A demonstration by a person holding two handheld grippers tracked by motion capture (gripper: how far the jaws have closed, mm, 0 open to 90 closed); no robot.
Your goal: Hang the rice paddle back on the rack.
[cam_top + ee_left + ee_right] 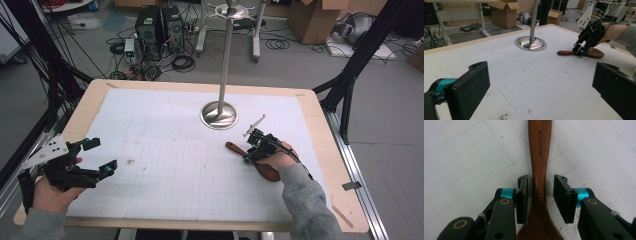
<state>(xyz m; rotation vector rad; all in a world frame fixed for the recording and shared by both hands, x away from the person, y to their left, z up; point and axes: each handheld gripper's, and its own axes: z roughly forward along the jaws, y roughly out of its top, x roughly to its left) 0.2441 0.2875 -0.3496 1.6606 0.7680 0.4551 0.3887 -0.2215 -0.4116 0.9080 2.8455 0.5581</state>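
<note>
Black jaws of the left gripper [100, 160] stand wide apart with nothing between them, held low near the left edge of the table [320, 130]. Parked there, it looks to be waiting, clear of the work and ready to help if needed. Its own view looks across the white gridded mat [529, 82] toward the other hand.

Moving toward the middle, a steel stand [219, 114] rises from a round base at the far centre of the mat, its hooked top well above the surface; it is probably the place where a utensil is meant to hang.

Right of it, a wooden spoon [265, 167] lies flat on the mat, handle pointing toward the stand's base, bowl toward the person. The right gripper [541, 195] comes down over the neck of the spoon [539, 170], jaws partly open and straddling it just above the bowl. One pad sits just beside the wood, the other a little apart, so nothing is clamped yet. Gripping at the neck should keep the handle end free for hanging.
</note>
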